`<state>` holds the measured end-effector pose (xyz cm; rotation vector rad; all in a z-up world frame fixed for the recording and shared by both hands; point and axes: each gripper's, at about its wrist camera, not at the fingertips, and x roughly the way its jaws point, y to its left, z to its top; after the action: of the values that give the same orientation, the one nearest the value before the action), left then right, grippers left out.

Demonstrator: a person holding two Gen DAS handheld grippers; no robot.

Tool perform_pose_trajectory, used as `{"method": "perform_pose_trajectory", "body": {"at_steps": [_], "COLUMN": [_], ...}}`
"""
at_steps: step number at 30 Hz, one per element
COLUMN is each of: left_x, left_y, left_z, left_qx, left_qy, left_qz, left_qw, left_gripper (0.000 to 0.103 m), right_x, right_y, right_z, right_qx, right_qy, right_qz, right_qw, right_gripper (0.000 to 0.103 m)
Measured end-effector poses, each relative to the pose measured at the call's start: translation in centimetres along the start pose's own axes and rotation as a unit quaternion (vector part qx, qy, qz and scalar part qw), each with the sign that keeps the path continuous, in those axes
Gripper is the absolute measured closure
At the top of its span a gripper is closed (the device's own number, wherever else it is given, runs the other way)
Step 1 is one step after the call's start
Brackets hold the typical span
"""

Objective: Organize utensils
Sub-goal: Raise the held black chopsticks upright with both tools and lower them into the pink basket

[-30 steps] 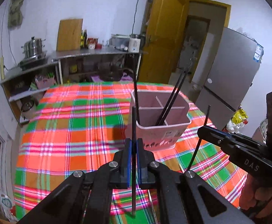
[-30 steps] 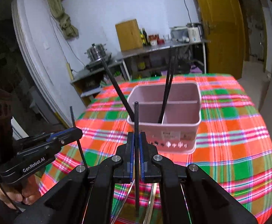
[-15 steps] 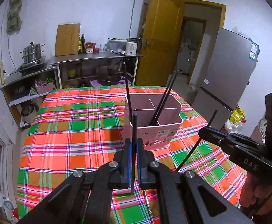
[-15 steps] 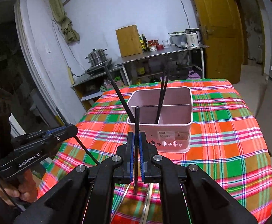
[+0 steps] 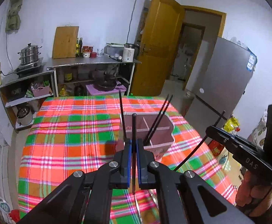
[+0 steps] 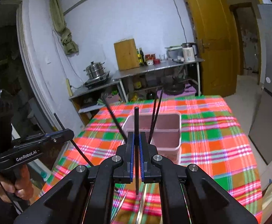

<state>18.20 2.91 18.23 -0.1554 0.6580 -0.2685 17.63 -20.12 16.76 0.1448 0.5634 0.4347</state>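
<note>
Plaid-cloth table: pink plastic divided utensil bin ahead of both grippers. Left gripper & right gripper each clamp one black chopstick. Lower tip-first, vert., into a compartment w/o knocking the bin.

Both grippers, left and right, have pulled back and risen from the pink holder, which now appears smaller and farther away.

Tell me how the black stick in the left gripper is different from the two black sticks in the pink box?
The chopstick in the left gripper is one chopstick, pinched between the fingers and held in the air; the pair of chopsticks is two, standing loose in the pink holder. The held chopstick looks nearly upright in the left wrist view, while the pair leans. All are thin and black.
</note>
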Motion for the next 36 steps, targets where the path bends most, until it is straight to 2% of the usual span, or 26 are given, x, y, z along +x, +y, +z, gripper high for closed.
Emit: {"method": "perform_pose_trajectory", "body": {"at_steps": [14, 18, 25, 36], "left_x": [0.4, 1.2, 3.8, 9.0], "left_y": [-0.5, -0.3, 0.7, 2.9], "left_z": [7.0, 8.0, 7.7, 4.8], "left_qx": [-0.023, -0.029, -0.039, -0.061], "left_qy": [-0.052, -0.061, -0.050, -0.005], "left_qz": [-0.007, -0.009, -0.008, -0.005], "left_qw": [0.9984, 0.9977, 0.9980, 0.9981], "left_gripper": [0.099, 0.099, 0.099, 0.099], "right_x": [-0.4, 0.4, 2.7, 7.1], "right_y": [-1.5, -1.5, -1.5, -2.2], "right_z": [6.3, 7.3, 7.1, 4.3], "right_qx": [0.020, 0.023, 0.027, 0.034], "right_qy": [-0.073, -0.085, -0.078, -0.030], "right_qz": [-0.015, -0.014, -0.015, -0.017], "right_qw": [0.997, 0.996, 0.997, 0.999], "right_gripper": [0.098, 0.098, 0.098, 0.098]}}
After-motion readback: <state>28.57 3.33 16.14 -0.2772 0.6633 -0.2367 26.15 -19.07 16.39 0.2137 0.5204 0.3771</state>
